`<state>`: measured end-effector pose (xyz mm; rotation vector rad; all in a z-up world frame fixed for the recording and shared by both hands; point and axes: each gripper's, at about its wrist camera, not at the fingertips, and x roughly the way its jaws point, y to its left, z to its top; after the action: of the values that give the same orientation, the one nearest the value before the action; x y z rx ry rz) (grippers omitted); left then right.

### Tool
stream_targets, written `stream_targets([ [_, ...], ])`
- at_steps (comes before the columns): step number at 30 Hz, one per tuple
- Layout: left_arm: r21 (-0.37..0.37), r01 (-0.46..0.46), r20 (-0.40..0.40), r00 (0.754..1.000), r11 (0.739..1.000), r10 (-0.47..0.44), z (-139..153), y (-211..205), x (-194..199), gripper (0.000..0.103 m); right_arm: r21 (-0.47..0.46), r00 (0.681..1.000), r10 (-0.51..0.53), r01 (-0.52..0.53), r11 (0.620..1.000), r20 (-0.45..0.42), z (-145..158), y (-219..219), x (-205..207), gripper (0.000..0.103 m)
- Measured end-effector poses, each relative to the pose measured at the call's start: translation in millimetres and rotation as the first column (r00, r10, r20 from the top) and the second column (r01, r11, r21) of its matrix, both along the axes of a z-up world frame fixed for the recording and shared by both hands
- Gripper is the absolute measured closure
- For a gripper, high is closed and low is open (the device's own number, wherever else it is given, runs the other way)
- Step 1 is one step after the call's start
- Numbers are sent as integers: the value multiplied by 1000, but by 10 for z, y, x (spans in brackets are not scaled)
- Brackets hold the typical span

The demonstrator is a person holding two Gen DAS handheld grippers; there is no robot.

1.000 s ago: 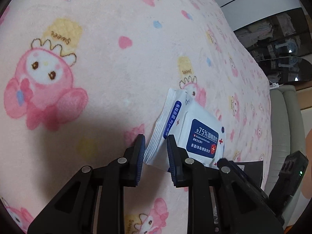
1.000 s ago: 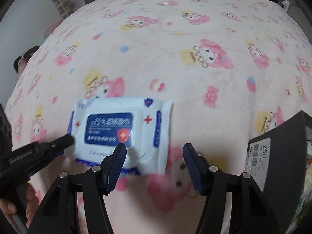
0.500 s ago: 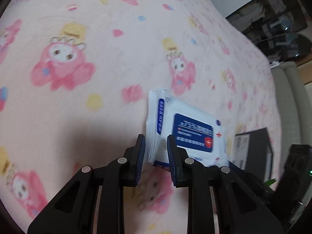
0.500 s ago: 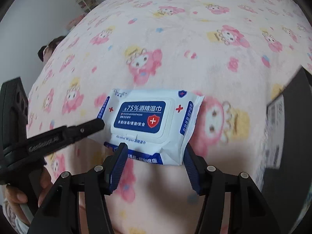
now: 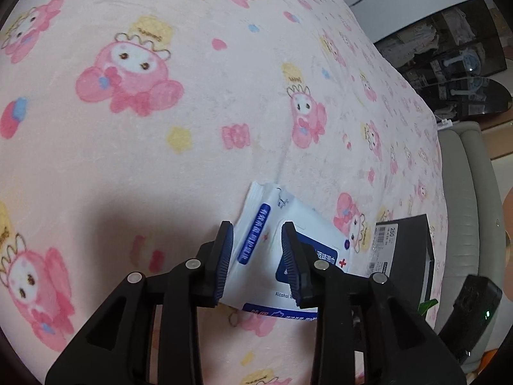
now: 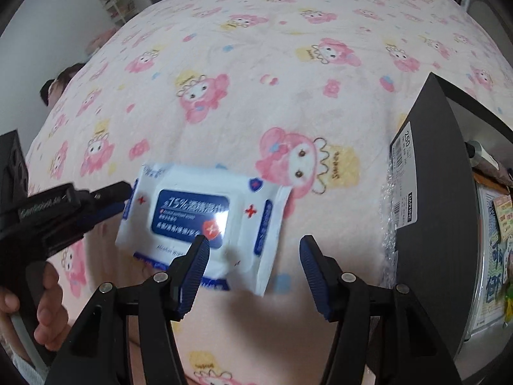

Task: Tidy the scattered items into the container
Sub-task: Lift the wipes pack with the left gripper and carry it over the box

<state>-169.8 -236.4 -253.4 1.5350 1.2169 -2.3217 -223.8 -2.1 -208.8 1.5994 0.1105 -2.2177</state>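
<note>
On pink blanket (image 6: 288,102), "75%" wipes pack (image 6: 205,215), "DAPHNE 250" box (image 6: 426,211)

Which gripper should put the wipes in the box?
The left gripper, probably. The end of the wipes already sits between its fingers, with the box just beyond. The right gripper is open, and the wipes lie off centre, ahead of only one of its fingers.

Left tongs (image 5: 256,250) parted with a gap between their pads, right tongs (image 6: 255,268) spread wide.

Pink cartoon-print blanket (image 6: 256,64) under black box (image 6: 429,192)
</note>
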Motion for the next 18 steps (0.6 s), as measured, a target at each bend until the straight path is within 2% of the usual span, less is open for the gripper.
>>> stream_targets([
  [3, -18, 17, 70, 997, 1000, -16, -118, 39, -71, 55, -24, 998, -20, 21, 999, 52, -197, -29, -125, 48],
  [5, -14, 20, 118, 993, 1000, -18, -213, 49, -97, 55, -54, 995, -24, 29, 998, 96, -350, -70, -205, 48],
  [7, -31, 24, 133, 991, 999, -19, -230, 57, -111, 55, -105, 993, -7, 19, 994, 116, -398, -107, -231, 47],
  [8, -39, 31, 130, 991, 999, -26, -214, 73, -110, 55, -125, 993, 8, 7, 992, 119, -401, -132, -231, 49],
  [12, -19, 90, 90, 992, 996, -88, -124, 187, -83, 71, -114, 997, 65, -60, 992, 42, -201, -214, -82, 58],
  [15, 13, 128, 34, 991, 992, -128, 3, 285, -6, 72, -146, 998, 61, -58, 988, 12, -12, -125, 44, 58],
  [18, 6, 150, -25, 988, 989, -150, 174, 398, 104, 72, -158, 998, 54, -56, 986, -22, 152, -15, 175, 58],
])
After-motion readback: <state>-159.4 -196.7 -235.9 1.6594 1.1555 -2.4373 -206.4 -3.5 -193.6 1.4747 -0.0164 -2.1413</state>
